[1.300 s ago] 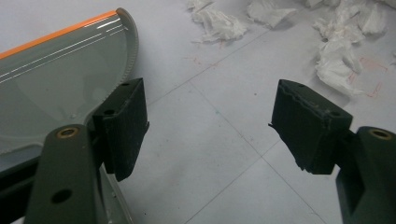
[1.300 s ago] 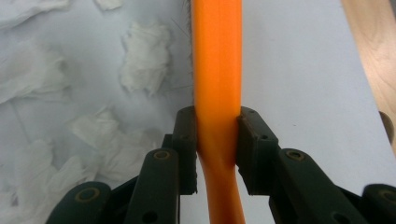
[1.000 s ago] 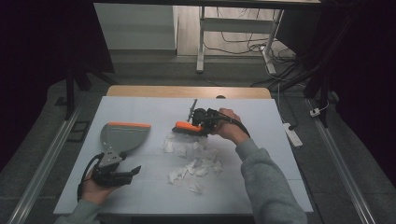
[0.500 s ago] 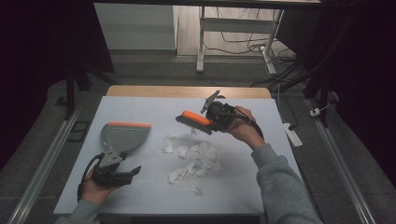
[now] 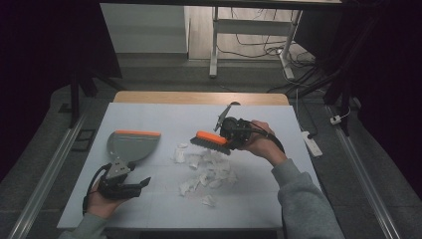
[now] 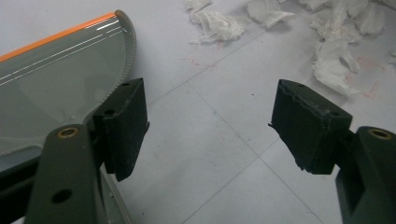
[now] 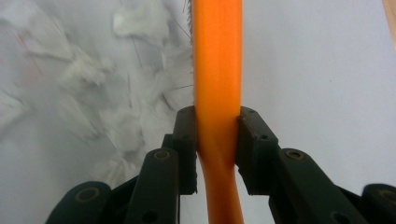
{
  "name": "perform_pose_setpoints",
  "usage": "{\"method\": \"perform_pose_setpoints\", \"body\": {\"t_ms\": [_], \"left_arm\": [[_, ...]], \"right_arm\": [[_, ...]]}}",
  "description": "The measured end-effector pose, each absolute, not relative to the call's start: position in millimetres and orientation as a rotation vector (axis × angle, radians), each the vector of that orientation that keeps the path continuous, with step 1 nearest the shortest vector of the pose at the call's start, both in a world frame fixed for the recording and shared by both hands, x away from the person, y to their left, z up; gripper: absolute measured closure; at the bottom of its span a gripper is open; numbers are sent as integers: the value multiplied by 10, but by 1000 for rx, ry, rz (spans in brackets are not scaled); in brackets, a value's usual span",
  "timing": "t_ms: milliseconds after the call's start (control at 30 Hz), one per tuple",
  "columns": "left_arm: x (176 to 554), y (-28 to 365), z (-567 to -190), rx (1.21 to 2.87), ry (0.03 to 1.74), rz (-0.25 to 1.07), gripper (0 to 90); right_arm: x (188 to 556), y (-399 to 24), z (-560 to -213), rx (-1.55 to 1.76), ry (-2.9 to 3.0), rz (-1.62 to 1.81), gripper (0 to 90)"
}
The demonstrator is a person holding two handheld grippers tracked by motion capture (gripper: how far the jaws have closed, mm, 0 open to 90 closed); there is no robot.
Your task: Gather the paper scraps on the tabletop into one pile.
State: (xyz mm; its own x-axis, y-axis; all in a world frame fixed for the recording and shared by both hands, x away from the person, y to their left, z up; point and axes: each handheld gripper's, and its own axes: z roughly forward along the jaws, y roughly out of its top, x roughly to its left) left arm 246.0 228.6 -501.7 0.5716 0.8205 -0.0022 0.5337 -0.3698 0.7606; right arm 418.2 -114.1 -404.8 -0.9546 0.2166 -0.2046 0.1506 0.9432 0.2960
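Mid-sweep: right gripper point(image 5: 230, 135) has its fingers clamped on the orange brush point(image 5: 211, 142), at the far edge of the paper scraps point(image 5: 206, 169). Left gripper point(image 5: 130, 185) sits wide open, empty, beside the dustpan point(image 5: 130, 145). Guessing next it drags the scraps toward the dustpan

Your right arm wears a grey sweatshirt sleeve point(image 5: 303, 199) with a ribbed cuff, and a bit of the same grey shows at your left wrist. Your right claw point(image 7: 215, 140) has black, blocky pads on dark jointed links, each link fastened with a round, brass-coloured rivet and small screw holes. Your left claw point(image 6: 210, 126) is built alike: matte black rectangular pads, the right one worn ragged along its edge. A black cable point(image 5: 89, 191) loops from its body.
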Motion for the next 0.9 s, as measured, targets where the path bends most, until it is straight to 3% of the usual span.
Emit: {"method": "perform_pose_setpoints", "body": {"t_ms": [267,667,800,900], "left_arm": [[2459,2300,-5016,2058,1084,495,281],[2449,2313,-5013,2055,1079,494,282],[2451,2324,-5016,2053,1082,491,282],[2449,2324,-5016,2052,1082,491,282]], "right_arm": [[4085,-838,-3938,497,2868,577,709],[4207,-13,-4384,975,2977,630,710],[4245,31,-4548,1002,2975,550,710],[4348,-172,-4536,1118,2939,503,709]]}}
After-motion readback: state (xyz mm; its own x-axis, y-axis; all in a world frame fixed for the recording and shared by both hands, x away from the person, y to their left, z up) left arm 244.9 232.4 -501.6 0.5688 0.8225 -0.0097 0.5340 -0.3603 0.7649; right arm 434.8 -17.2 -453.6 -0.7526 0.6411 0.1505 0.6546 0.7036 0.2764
